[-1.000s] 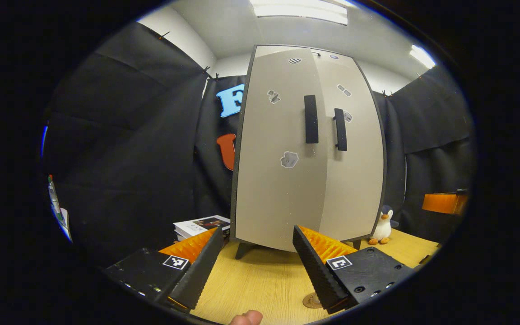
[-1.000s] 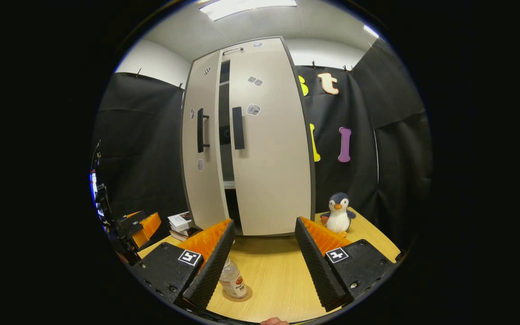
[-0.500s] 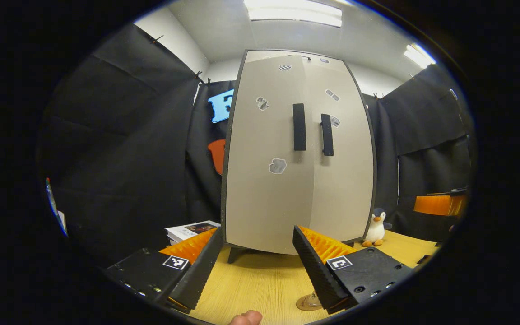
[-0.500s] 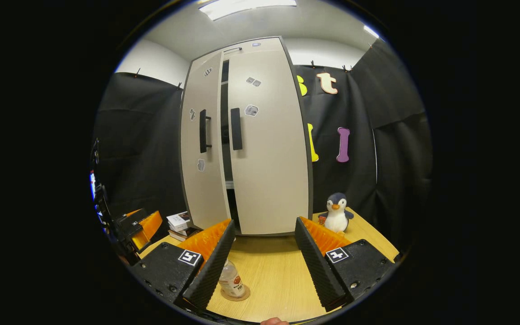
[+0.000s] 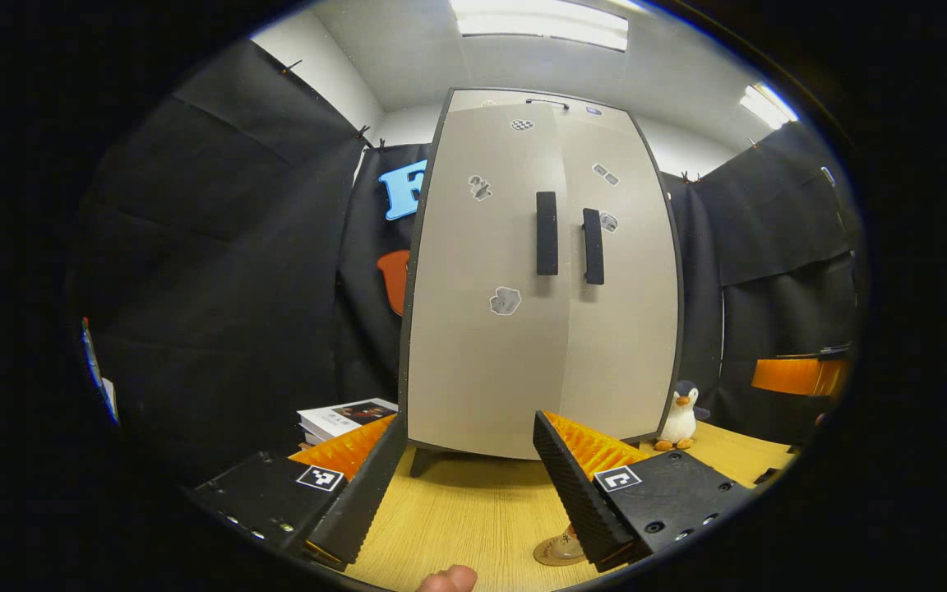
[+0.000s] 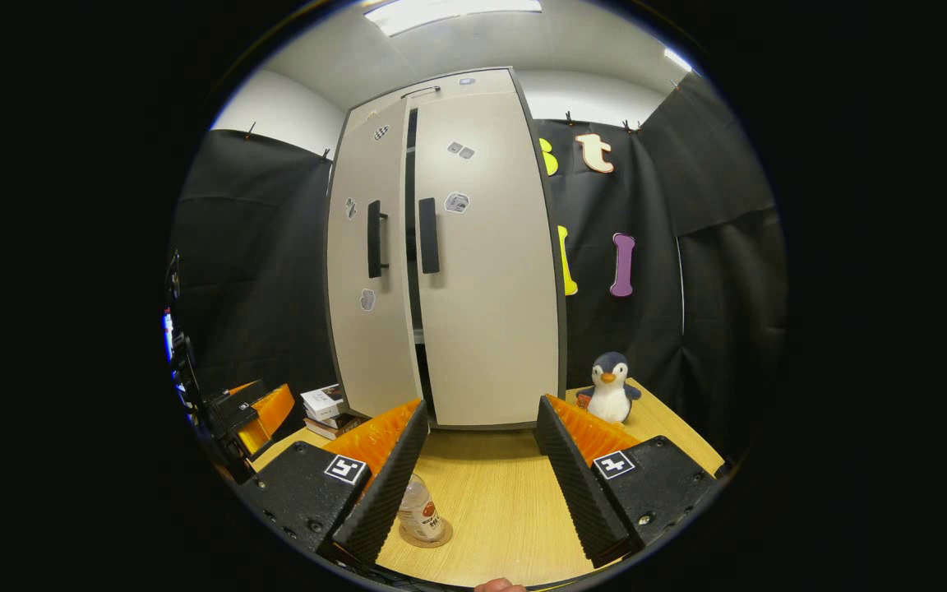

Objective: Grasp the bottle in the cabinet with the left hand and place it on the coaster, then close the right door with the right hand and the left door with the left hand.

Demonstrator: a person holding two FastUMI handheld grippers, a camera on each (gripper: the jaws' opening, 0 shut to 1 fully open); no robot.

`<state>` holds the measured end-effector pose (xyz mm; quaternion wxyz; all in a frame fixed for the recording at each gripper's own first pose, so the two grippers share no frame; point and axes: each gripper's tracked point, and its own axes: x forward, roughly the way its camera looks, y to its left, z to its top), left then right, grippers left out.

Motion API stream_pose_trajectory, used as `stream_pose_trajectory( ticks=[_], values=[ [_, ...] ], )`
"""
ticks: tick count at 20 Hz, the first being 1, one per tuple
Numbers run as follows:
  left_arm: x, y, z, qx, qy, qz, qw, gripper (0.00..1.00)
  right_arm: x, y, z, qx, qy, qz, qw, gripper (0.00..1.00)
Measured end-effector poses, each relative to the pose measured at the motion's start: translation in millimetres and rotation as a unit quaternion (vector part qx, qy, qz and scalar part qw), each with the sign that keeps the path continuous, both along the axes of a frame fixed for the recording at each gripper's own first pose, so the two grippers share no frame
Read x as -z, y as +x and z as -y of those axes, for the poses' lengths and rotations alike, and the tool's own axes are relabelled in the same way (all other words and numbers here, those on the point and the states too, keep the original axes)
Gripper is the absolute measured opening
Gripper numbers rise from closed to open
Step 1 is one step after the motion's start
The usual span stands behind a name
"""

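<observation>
No writing can be read. The bottle point(image 6: 419, 510) label and the covers of the books point(image 5: 345, 414) carry print too small to make out.

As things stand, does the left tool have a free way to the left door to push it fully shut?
Probably yes. The left tool is open, holds nothing, and faces the left door across bare table. The bottle stands aside on its coaster.

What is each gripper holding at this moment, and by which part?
Nothing is held. The left gripper and the right gripper are both open with nothing between the fingers; the bottle stands on the coaster.
</observation>
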<state>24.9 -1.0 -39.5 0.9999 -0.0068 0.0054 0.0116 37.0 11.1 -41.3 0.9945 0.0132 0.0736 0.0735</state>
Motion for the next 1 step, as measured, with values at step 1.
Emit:
stream_pose_trajectory(
  ticks=[1],
  values=[
    [0.0, -1.8, 1.4, 0.001, -0.001, -0.001, 1.0, 0.95, 0.0, 0.0, 0.2, 0.001, 0.002, -0.001, 1.0, 0.83]
  ],
)
